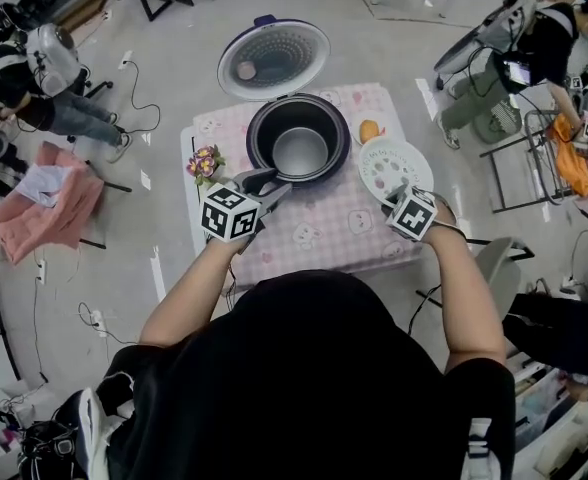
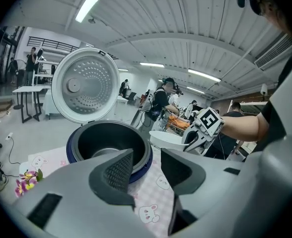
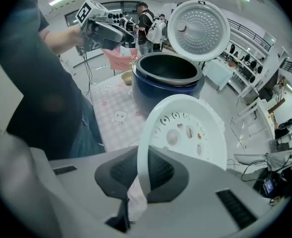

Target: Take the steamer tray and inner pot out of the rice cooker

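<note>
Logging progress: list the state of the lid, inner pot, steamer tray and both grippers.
Rice cooker lid: open, upright.
Inner pot: seated in the cooker, looks empty.
Steamer tray: out of the cooker, gripped at its rim.
Left gripper: open, empty, beside the cooker.
Right gripper: shut on the steamer tray.

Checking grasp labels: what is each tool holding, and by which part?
Right tool grips the steamer tray by its rim. Left tool is open, holding nothing.

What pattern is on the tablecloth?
The tablecloth has pink-white checks with cartoon animals; left gripper view shows it best.
</note>
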